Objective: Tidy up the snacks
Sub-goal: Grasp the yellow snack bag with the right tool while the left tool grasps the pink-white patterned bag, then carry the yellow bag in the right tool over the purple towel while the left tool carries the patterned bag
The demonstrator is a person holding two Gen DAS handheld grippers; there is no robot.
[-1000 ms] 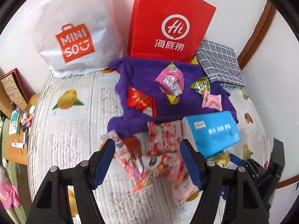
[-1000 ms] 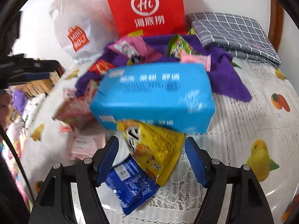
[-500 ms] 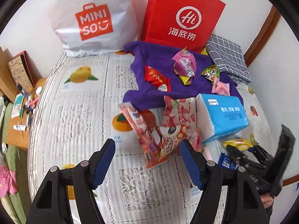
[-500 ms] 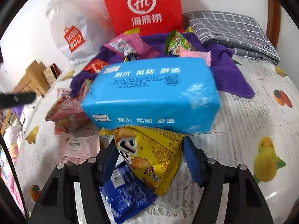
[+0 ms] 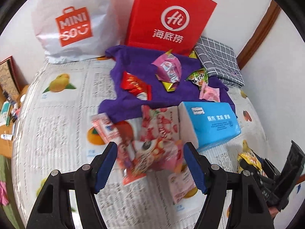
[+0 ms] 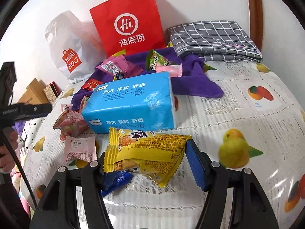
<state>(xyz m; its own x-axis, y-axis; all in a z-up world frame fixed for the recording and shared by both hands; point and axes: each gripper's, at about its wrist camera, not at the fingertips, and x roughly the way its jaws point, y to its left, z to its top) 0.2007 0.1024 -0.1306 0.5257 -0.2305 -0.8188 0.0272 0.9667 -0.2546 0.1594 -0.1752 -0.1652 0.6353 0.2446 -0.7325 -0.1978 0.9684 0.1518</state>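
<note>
My right gripper (image 6: pixel 146 150) is shut on a yellow snack pack (image 6: pixel 148 152), which lies crosswise between its pads in front of a blue tissue pack (image 6: pixel 131 103). A blue snack pack (image 6: pixel 114 181) lies under it. In the left wrist view that gripper (image 5: pixel 253 164) shows at the lower right with the yellow pack (image 5: pixel 247 156). My left gripper (image 5: pixel 150 152) stands open over a blurred heap of pink and red snack packs (image 5: pixel 152 145) beside the tissue pack (image 5: pixel 209 124). A purple cloth (image 5: pixel 137 64) behind carries a red pack (image 5: pixel 135 85), a pink pack (image 5: pixel 168 68) and a green pack (image 5: pixel 198 77).
A red paper bag (image 5: pixel 169 17) and a white plastic bag (image 5: pixel 74 24) stand against the back wall. A grey checked cloth (image 5: pixel 219 61) lies folded at the back right. A pale pink pack (image 6: pixel 80 148) lies on the fruit-print tablecloth (image 6: pixel 238 114). The table's left edge drops to cluttered furniture (image 5: pixel 7 114).
The right jaws narrowed onto the yellow pack, which turned crosswise and came out from under the tissue pack. The left gripper pulled back, then came closer over the pink packs.
</note>
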